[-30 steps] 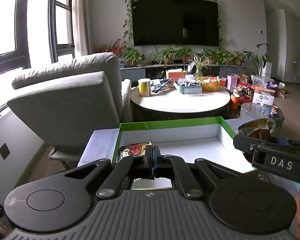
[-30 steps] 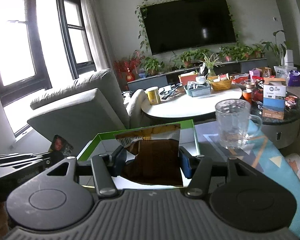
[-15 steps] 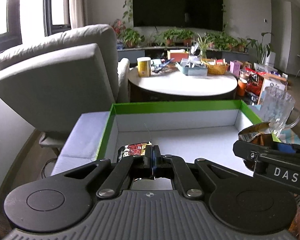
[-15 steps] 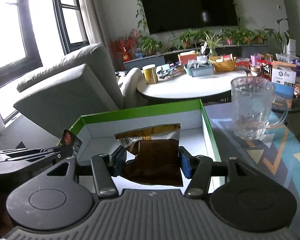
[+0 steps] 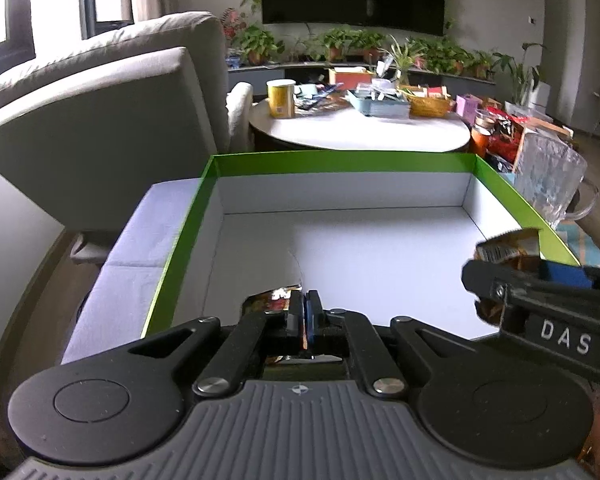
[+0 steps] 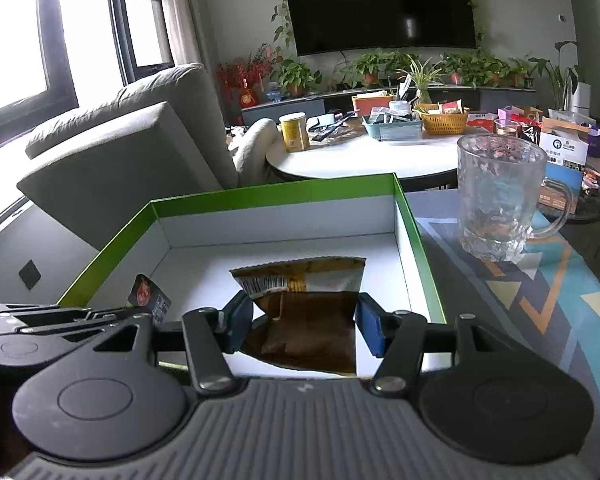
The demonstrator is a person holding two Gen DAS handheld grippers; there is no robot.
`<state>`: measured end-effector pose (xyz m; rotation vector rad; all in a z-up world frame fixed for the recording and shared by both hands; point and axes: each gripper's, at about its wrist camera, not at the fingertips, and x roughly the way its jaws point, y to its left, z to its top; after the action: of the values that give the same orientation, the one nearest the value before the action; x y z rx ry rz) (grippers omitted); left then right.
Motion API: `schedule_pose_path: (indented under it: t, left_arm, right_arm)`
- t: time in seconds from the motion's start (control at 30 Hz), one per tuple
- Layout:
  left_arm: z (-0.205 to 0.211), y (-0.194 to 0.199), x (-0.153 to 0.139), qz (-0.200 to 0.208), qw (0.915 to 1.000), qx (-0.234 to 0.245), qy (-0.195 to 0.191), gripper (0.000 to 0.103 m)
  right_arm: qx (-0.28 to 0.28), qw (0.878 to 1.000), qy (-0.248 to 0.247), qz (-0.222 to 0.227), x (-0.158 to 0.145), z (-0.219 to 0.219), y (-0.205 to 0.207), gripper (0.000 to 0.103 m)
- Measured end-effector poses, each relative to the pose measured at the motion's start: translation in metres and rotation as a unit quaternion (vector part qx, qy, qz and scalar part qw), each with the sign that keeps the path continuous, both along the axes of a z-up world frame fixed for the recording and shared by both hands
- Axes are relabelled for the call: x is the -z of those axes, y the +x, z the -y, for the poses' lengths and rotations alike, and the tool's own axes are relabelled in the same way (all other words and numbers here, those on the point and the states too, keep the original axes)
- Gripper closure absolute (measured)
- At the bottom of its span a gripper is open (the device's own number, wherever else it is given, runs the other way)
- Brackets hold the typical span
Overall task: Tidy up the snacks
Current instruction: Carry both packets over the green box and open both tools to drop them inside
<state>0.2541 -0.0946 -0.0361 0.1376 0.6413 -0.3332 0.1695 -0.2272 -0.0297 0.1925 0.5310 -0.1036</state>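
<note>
The left gripper (image 5: pixel 305 312) pinches a small glossy red packet (image 5: pixel 269 300); the right gripper (image 6: pixel 300 322) clamps a crinkled brown foil packet (image 6: pixel 308 312), both over the green-rimmed white cardboard box (image 6: pixel 268 196).

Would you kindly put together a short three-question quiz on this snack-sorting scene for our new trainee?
1. True or false: the green-rimmed box already holds loose snacks on its floor.
2. Which gripper holds the brown snack packet? A left gripper, B right gripper
3. Fill in: right of the box stands a glass ___.

Key: 1 false; 2 B; 3 mug.
</note>
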Motion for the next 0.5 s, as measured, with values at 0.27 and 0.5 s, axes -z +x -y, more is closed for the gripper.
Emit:
schedule_pose_path:
  t: [0.27, 0.5]
  left_arm:
    - [-0.007, -0.02, -0.009, 0.018, 0.9998, -0.009, 0.003, 0.094]
    - [-0.021, -0.037, -0.02, 0.031, 0.9994, -0.014, -0.003, 0.093]
  right_arm:
    - [-0.003, 1.0, -0.012, 0.006, -0.003, -0.006, -0.017, 0.048]
    - [-0.004, 0.999, -0.047, 0.022, -0.006, -0.015, -0.035, 0.048]
